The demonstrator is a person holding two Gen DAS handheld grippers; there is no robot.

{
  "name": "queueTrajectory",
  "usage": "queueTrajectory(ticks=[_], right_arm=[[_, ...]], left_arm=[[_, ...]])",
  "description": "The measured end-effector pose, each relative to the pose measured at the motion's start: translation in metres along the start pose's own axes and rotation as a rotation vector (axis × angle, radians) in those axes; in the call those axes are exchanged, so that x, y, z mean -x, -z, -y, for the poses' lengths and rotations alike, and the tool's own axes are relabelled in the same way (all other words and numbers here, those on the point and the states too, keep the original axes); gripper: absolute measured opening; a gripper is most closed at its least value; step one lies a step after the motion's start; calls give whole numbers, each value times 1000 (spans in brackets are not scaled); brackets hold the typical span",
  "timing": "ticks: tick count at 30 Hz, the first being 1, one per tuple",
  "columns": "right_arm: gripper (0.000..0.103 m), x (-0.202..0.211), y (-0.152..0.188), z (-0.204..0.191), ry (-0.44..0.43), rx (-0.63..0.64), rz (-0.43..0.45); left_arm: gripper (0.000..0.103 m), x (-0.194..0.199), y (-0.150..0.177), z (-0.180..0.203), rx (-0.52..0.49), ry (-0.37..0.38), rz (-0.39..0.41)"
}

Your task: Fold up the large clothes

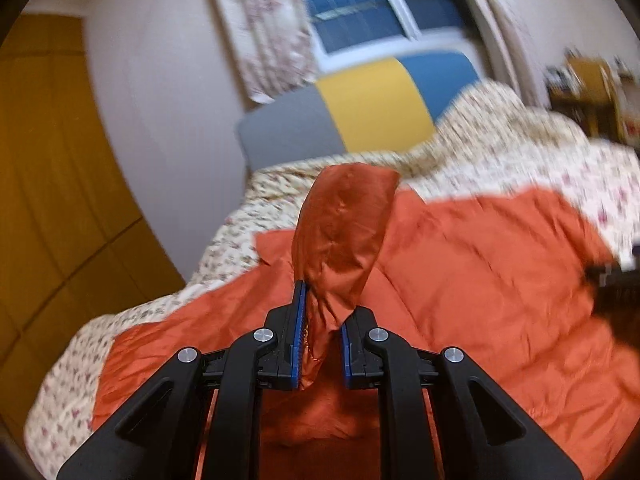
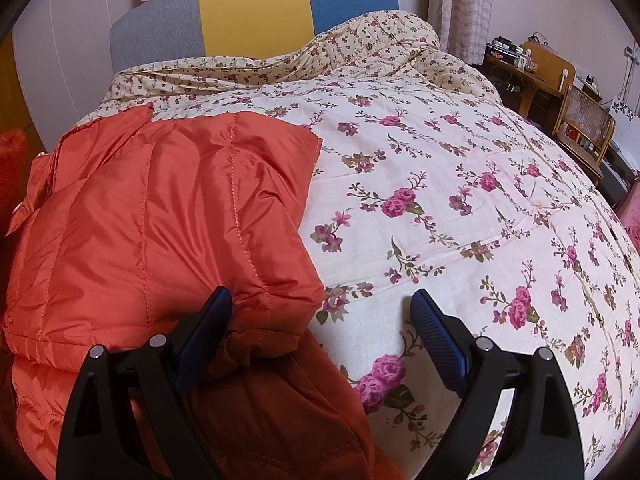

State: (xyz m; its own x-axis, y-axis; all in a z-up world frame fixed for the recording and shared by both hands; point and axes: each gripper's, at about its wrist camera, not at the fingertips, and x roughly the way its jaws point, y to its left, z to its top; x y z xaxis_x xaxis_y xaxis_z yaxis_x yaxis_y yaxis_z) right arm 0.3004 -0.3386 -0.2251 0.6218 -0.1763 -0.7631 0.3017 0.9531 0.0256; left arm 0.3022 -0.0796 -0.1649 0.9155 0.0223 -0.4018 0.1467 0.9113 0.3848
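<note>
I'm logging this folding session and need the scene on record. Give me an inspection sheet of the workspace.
Surface: bed with floral quilt, rumpled near the headboard.
Job's things: orange padded jacket lying on the quilt's left side, partly folded over itself.
Clutter: nothing seen on the bed besides the jacket.
Grippers: left gripper shut on a bunched flap of the jacket, lifted above the rest; right gripper open at the jacket's near corner, one finger against the fabric.
Cables: nothing clearly seen.
Surroundings: curtains, night window, wooden desk and chair at right.
</note>
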Motion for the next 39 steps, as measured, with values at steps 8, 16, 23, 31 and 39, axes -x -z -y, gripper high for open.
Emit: queueTrajectory(ticks=[8,16,23,31,39], right_arm=[[91,-1,0,1,-3,-5,-1],[91,0,0,1,0,-3,2],[91,23,-2,-9,-17,49,80],[95,78,-25,-93,-231,217,210],[94,24,-39,-182,-135,318,69]], left_arm=[[15,-30,17,41,-196,49,-128],[95,8,4,21,-116,157,12],[95,43,17,-51,42,143,50],[95,9,65,-178,446,-73,-129],[92,-42,92,-202,549,-60,-302]])
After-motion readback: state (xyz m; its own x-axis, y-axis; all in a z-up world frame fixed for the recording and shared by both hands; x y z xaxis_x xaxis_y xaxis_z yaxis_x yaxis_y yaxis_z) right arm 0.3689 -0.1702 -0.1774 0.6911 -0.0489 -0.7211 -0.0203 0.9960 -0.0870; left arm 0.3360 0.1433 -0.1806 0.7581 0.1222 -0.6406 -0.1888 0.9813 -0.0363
